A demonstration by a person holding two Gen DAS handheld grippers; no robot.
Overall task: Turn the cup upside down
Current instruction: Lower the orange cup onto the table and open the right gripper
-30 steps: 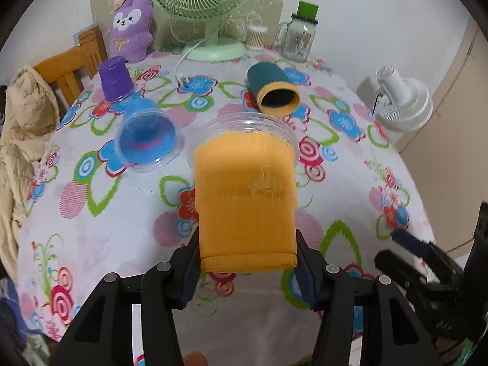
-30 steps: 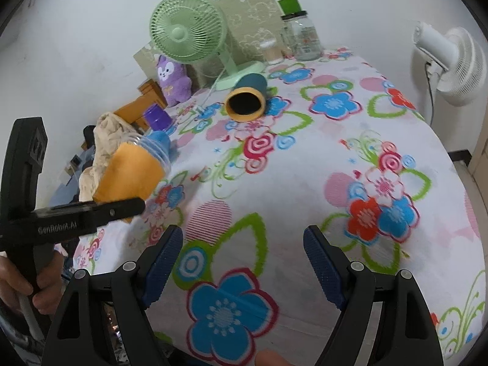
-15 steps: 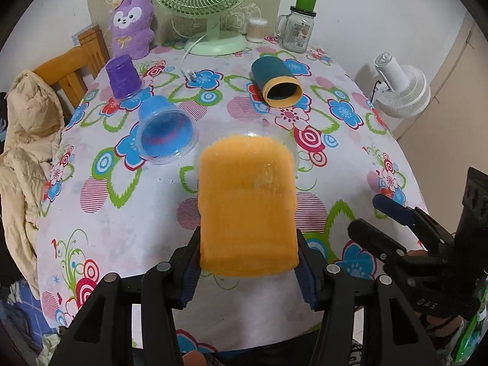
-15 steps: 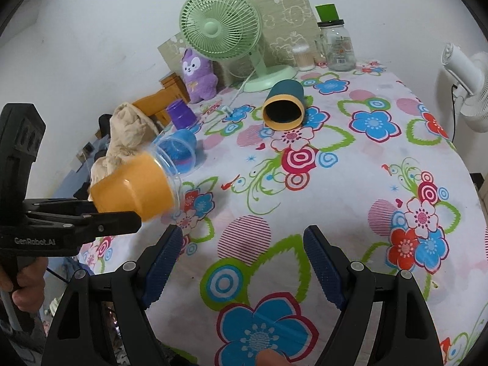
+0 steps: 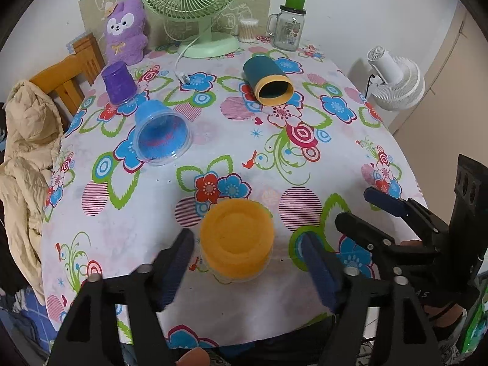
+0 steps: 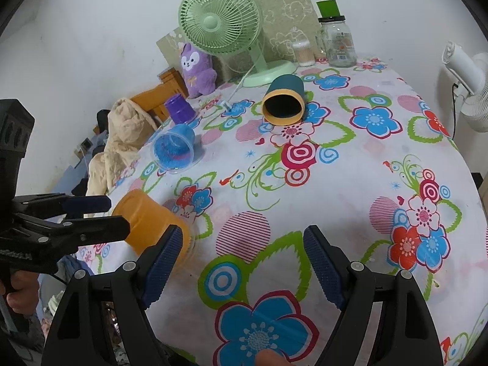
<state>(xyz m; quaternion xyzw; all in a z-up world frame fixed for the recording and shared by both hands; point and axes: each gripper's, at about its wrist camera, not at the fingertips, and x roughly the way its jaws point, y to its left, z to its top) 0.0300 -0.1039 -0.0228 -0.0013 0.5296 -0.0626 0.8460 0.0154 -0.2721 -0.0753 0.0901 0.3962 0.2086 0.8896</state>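
An orange cup (image 5: 236,239) stands upside down on the flowered tablecloth (image 5: 274,158) near the front edge, its flat base up. It also shows in the right wrist view (image 6: 152,222). My left gripper (image 5: 248,253) is open, its blue pads on either side of the cup with a gap on each side. My right gripper (image 6: 244,259) is open and empty above the cloth, right of the orange cup. It shows in the left wrist view (image 5: 375,210) too.
A blue cup (image 5: 160,137) and a teal cup (image 5: 268,80) lie on their sides. A purple cup (image 5: 118,83) stands upside down. At the back stand a green fan (image 5: 199,3), a plush toy (image 5: 126,30) and a glass jar (image 5: 289,26). A chair with a beige coat (image 5: 27,152) is at left.
The orange cup, held tilted in my shut left gripper, has been turned base up and set on the cloth. The left jaws have opened and let it go.
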